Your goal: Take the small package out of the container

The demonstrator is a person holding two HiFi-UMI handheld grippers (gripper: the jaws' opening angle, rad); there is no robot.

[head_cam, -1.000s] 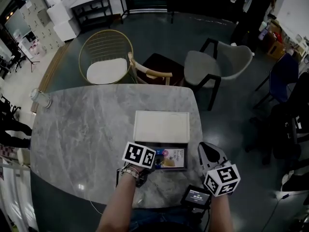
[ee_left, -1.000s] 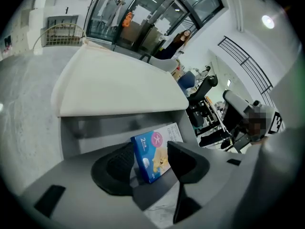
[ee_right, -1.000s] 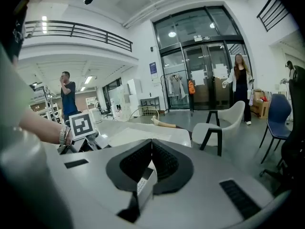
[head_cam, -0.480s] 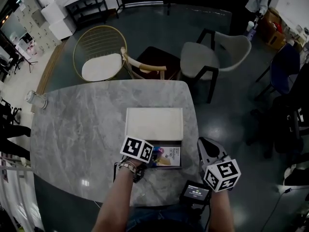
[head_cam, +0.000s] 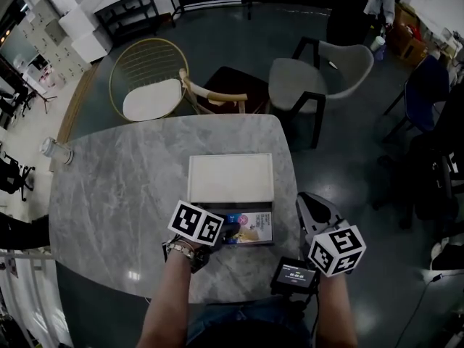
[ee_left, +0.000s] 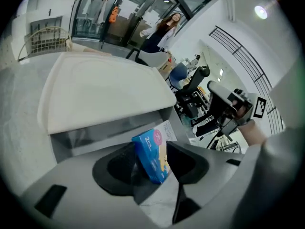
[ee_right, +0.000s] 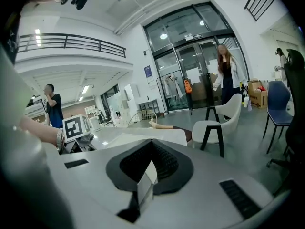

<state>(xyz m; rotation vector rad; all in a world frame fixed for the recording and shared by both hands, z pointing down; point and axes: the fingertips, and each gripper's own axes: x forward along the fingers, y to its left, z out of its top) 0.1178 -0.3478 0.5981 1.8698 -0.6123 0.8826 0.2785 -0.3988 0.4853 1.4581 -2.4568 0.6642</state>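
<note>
A dark open container lies near the front edge of the marble table, its white lid folded back behind it. My left gripper reaches into the container and is shut on the small blue package, which stands on edge between the jaws in the left gripper view, just above a printed sheet. The lid and the container's far wall fill that view behind it. My right gripper hangs off the table's right edge, shut, with nothing between its fingers.
A wire-backed chair, a wooden-armed seat and a grey chair stand beyond the table. A glass jar sits at the table's far left edge. A person stands by the glass doors.
The left gripper has drawn back a little toward the container's near left side, with the blue package in it. The right gripper has held its place beside the table.
</note>
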